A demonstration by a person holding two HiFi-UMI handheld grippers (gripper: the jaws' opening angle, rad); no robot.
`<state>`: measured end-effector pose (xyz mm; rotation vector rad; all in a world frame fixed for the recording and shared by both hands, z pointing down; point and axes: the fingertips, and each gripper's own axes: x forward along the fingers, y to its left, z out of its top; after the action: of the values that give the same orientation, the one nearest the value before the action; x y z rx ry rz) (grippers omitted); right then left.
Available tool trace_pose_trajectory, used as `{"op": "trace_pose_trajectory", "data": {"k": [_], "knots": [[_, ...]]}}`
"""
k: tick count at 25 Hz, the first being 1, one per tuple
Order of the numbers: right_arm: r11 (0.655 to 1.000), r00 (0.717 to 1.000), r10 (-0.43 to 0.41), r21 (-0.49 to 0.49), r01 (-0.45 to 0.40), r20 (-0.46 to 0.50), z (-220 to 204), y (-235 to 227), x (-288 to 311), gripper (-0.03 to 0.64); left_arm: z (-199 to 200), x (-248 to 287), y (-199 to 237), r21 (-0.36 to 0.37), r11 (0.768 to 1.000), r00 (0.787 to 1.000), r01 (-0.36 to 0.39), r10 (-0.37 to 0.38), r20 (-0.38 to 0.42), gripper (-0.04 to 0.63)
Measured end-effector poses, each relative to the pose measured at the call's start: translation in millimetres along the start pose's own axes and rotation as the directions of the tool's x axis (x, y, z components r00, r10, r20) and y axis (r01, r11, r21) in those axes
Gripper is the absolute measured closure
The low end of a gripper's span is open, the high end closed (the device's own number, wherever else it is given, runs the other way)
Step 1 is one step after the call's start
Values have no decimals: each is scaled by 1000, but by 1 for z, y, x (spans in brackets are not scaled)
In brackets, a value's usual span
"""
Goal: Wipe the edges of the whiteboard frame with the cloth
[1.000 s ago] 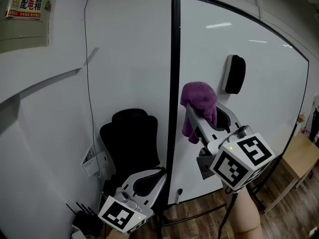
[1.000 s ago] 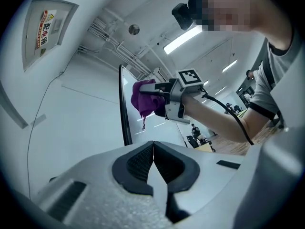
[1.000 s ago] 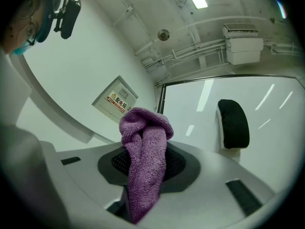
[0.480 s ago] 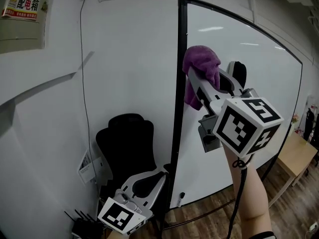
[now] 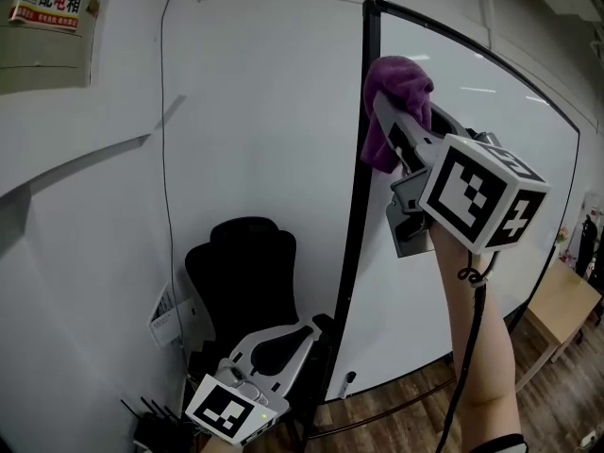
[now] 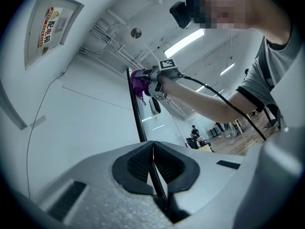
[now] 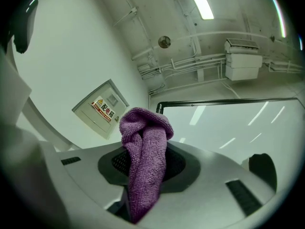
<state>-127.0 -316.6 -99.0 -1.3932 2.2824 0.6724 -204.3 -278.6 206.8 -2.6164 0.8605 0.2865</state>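
Note:
A whiteboard with a thin black frame [image 5: 358,215] stands upright against a white wall. My right gripper [image 5: 401,111] is raised near the frame's top left corner, shut on a purple cloth [image 5: 394,97] that bunches over its tip and hangs beside the frame's left edge. In the right gripper view the purple cloth [image 7: 144,159] sits pinched between the jaws, with the frame corner [image 7: 160,106] just behind it. My left gripper [image 5: 283,347] hangs low by the frame's foot, shut and empty; its own view shows the jaws [image 6: 153,163] closed together.
A black office chair [image 5: 241,281] stands left of the board, behind my left gripper. A black eraser [image 7: 263,168] sticks to the board. An electrical box [image 5: 47,26] with a warning label is on the wall at upper left. A wooden table [image 5: 566,300] sits at right.
My right gripper has risen with the cloth along the frame's left edge, from mid-height up to near the top corner. My left gripper has stayed low.

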Motion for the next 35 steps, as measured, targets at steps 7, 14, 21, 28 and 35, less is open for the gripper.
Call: {"op": "trace_pose_trajectory", "data": {"k": [7, 14, 21, 28, 35], "knots": [[997, 999, -24, -72, 23, -23, -10, 2, 17, 507, -3, 1, 9, 11, 1000, 1000, -11, 11, 13, 578], [996, 999, -31, -88, 28, -32, -16, 3, 16, 508, -13, 4, 9, -1, 1000, 1000, -15, 15, 9, 578], [995, 998, -40, -93, 36, -42, -29, 4, 11, 508, -20, 9, 5, -45, 999, 1000, -4, 3, -17, 578], [995, 997, -55, -87, 50, -60, -37, 4, 7, 508, -19, 9, 2, -60, 998, 1000, -2, 0, -23, 578], [995, 996, -66, -84, 60, -64, -53, 10, -5, 508, -27, -1, 2, -37, 999, 1000, -14, 14, -1, 578]]}}
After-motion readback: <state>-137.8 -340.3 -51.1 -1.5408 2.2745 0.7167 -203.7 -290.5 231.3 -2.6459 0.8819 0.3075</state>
